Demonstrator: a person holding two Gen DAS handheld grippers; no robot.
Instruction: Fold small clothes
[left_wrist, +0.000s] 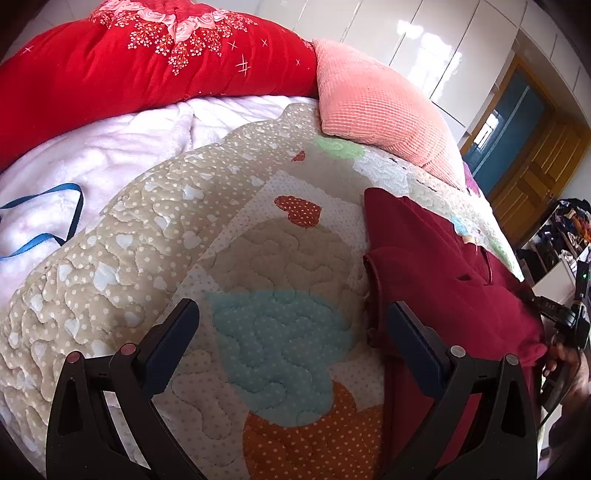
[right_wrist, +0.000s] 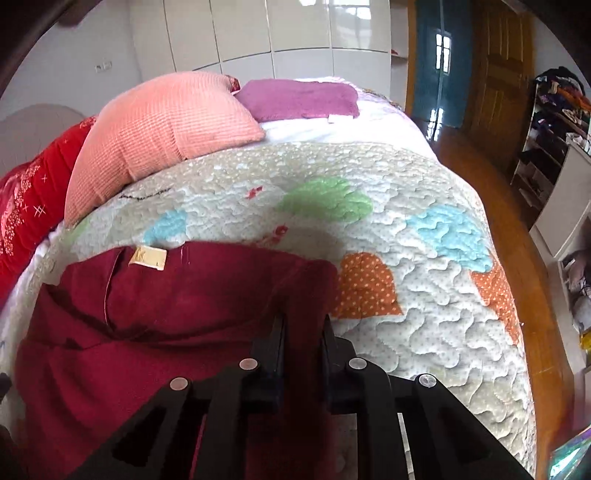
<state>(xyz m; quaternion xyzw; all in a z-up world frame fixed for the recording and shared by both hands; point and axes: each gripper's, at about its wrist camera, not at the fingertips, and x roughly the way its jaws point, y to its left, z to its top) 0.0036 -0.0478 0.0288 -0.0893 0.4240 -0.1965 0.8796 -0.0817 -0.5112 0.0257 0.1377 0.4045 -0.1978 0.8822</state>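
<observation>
Quilted heart-patterned bedspread (right_wrist: 424, 295) carrying dark red fabric garment (right_wrist: 155, 314), lying crumpled near peach knitted pillow (right_wrist: 162, 136). Left gripper (left_wrist: 291, 325) hovering over bedspread, fingers spread wide, holding nothing. Right gripper (right_wrist: 303, 328) fingers nearly together, pinching garment's edge between narrow gap.

One dark red garment (right_wrist: 177, 314), one quilt (right_wrist: 406, 295), two pillows: red (left_wrist: 110, 74), pink (right_wrist: 162, 136).
</observation>
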